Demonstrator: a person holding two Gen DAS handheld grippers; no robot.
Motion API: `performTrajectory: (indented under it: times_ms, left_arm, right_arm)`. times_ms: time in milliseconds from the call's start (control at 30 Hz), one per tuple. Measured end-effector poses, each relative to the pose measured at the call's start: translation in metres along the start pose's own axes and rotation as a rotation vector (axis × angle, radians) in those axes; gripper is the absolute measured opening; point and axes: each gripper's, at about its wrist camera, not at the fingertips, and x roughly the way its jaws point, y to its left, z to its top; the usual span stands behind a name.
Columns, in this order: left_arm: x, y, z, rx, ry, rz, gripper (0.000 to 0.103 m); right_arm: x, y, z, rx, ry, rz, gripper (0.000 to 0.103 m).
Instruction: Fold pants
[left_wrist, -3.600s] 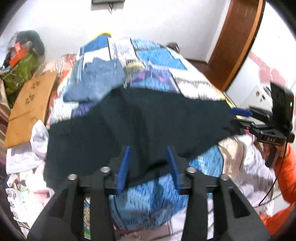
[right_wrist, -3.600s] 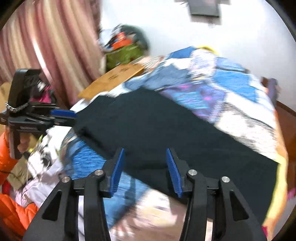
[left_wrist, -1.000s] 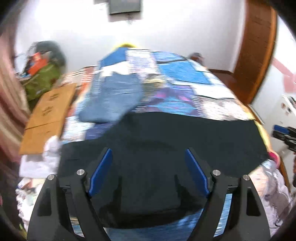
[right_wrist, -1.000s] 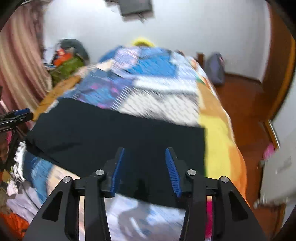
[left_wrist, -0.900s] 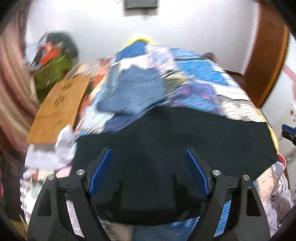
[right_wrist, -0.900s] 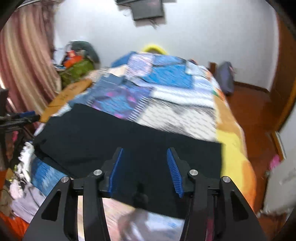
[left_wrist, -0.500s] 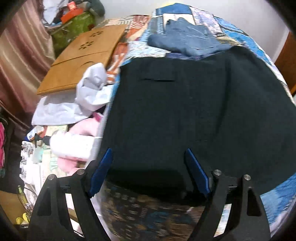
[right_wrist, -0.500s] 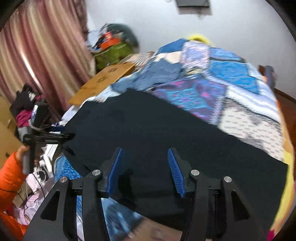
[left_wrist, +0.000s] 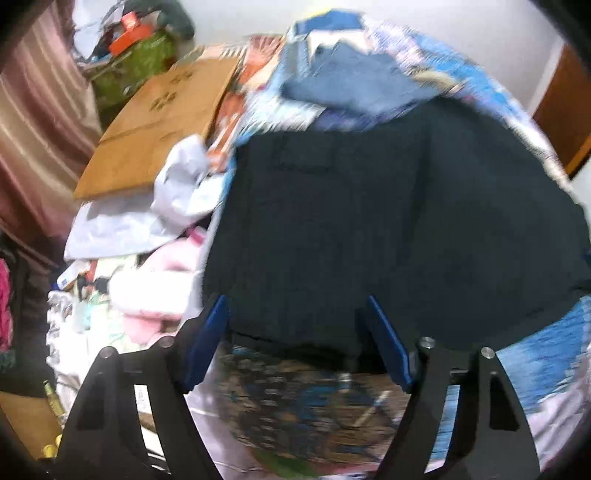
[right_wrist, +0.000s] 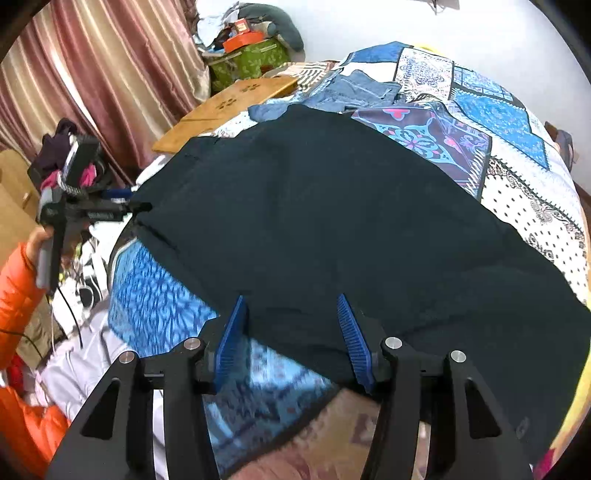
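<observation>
Pants, dark and broad, are lying spread across the near part of the bed, over its patchwork quilt, with their near edge hanging at the mattress side. In the left wrist view the left gripper is hovering over the near corner of the pants; its fingers are standing wide apart and have just been closing a little, and the hem is lying between them without the pads pressing on it. In the right wrist view the right gripper is poised over the near edge of the cloth, its fingers parted, not clamped. A folded pair of jeans is lying beyond the pants. An orange sleeve is showing at the left.
</observation>
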Motion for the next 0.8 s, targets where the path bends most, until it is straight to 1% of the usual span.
performTrajectory:
  times_ms: [33,67,133,167,200,233,300,367,433,467,500,567,600,667,733,800]
  left_arm:
    - [-0.007,-0.007,0.003,0.009,-0.020,-0.017,0.077]
    - [-0.018,-0.019,0.008,0.024,-0.047,-0.054,0.077]
    - [-0.028,-0.037,0.016,0.040,-0.083,-0.099,0.077]
    - [-0.033,-0.052,0.021,0.055,-0.101,-0.130,0.077]
    - [-0.033,-0.060,0.024,0.064,-0.107,-0.140,0.077]
    - [-0.032,-0.072,0.027,0.078,-0.112,-0.150,0.077]
    - [-0.024,-0.096,0.028,0.112,-0.096,-0.171,0.077]
    - [-0.013,-0.116,0.023,0.145,-0.062,-0.188,0.077]
    - [-0.006,-0.127,0.016,0.165,-0.047,-0.184,0.077]
    - [-0.007,-0.129,0.011,0.159,-0.067,-0.168,0.077]
    - [-0.008,-0.128,0.009,0.151,-0.068,-0.173,0.077]
    - [-0.007,-0.123,0.006,0.120,-0.048,-0.205,0.077]
    - [-0.007,-0.120,0.004,0.105,-0.041,-0.216,0.077]
    - [-0.011,-0.121,0.000,0.115,-0.042,-0.209,0.077]
    - [-0.021,-0.125,0.000,0.144,-0.049,-0.181,0.077]
    - [-0.032,-0.129,0.005,0.150,-0.070,-0.181,0.077]
  right_arm:
    - [-0.003,0.000,0.003,-0.001,0.003,-0.008,0.047]
    - [-0.007,-0.001,0.004,0.005,-0.001,-0.014,0.047]
    - [-0.018,-0.004,0.007,0.034,-0.044,-0.005,0.047]
    - [-0.024,-0.008,0.010,0.054,-0.073,0.003,0.047]
    - [-0.030,-0.012,0.012,0.078,-0.107,0.013,0.048]
    - [-0.032,-0.015,0.013,0.092,-0.127,0.014,0.049]
    - [-0.031,-0.022,0.015,0.119,-0.162,-0.028,0.050]
    - [-0.021,-0.027,0.015,0.140,-0.154,-0.068,0.050]
    - [-0.009,-0.030,0.011,0.143,-0.117,-0.085,0.050]
    - [-0.001,-0.031,0.007,0.138,-0.087,-0.083,0.050]
    - [0.005,-0.030,0.002,0.132,-0.061,-0.081,0.051]
    - [0.002,-0.027,-0.007,0.106,-0.097,-0.095,0.051]
    - [-0.001,-0.025,-0.010,0.097,-0.094,-0.101,0.051]
    - [-0.008,-0.027,-0.012,0.105,-0.097,-0.091,0.050]
    - [-0.017,-0.032,-0.014,0.130,-0.100,-0.084,0.050]
    - [-0.032,-0.040,-0.021,0.167,-0.129,-0.101,0.050]
